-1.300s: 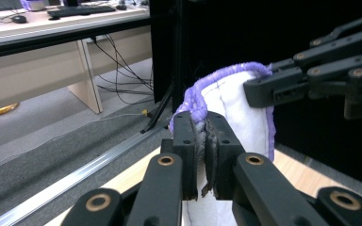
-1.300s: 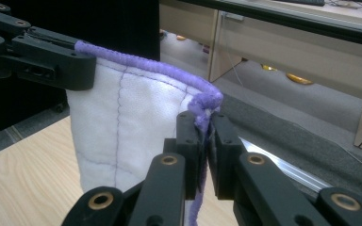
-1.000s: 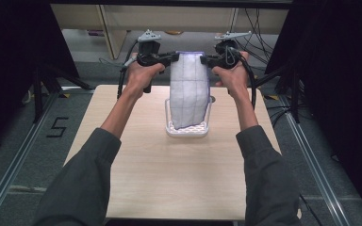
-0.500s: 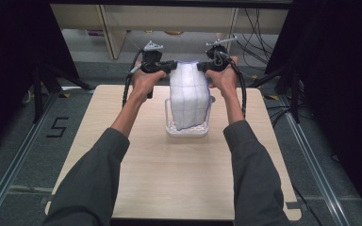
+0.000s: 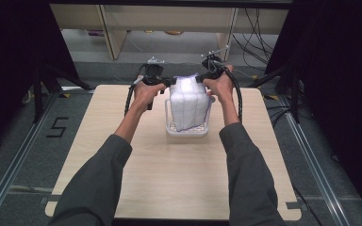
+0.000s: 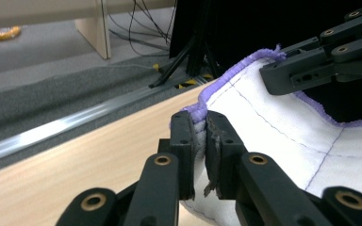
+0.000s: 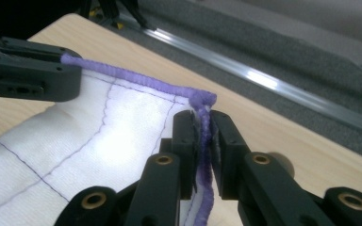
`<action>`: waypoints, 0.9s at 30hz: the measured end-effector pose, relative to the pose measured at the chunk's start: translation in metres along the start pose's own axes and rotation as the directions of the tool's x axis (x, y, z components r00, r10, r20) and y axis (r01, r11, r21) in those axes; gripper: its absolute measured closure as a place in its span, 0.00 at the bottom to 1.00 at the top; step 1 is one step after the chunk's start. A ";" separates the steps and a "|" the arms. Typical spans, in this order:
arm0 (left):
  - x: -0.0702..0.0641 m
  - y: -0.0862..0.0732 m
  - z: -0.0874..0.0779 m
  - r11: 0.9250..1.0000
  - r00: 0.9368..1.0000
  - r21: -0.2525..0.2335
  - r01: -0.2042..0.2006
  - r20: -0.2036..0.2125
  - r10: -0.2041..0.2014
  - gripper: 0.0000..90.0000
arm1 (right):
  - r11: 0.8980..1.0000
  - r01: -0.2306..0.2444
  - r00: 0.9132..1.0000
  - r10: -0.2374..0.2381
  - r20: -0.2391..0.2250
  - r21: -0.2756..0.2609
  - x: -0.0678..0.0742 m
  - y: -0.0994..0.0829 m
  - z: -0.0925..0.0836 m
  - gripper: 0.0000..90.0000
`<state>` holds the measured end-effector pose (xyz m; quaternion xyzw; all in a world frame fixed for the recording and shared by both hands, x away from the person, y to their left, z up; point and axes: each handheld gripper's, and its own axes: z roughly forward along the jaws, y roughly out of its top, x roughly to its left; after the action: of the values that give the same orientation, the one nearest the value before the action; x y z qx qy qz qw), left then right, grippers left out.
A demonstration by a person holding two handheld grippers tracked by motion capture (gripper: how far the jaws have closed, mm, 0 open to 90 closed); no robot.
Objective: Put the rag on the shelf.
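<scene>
Left tool (image 6: 199,155) and right tool (image 7: 202,155) clamped on cloth (image 5: 188,101) corners, over basket (image 5: 186,132)

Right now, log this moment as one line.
left gripper: shut on cloth corner | right gripper: shut on other corner | cloth: hanging into white basket

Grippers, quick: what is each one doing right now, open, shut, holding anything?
Left gripper: shut on a corner of the white cloth.
Right gripper: shut on the cloth's other top corner, along its purple hem.
</scene>
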<state>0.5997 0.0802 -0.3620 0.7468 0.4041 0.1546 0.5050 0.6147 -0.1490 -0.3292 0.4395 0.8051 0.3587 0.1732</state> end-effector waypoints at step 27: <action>0.020 -0.007 -0.039 0.993 0.999 0.117 0.023 -0.042 -0.018 0.58 | 0.996 -0.067 0.998 0.067 -0.004 -0.056 -0.023 -0.015 -0.039 0.72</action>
<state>0.5841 0.1214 -0.3545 0.7679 0.4303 0.1404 0.4533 0.5959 -0.1896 -0.3144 0.4607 0.7798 0.3871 0.1726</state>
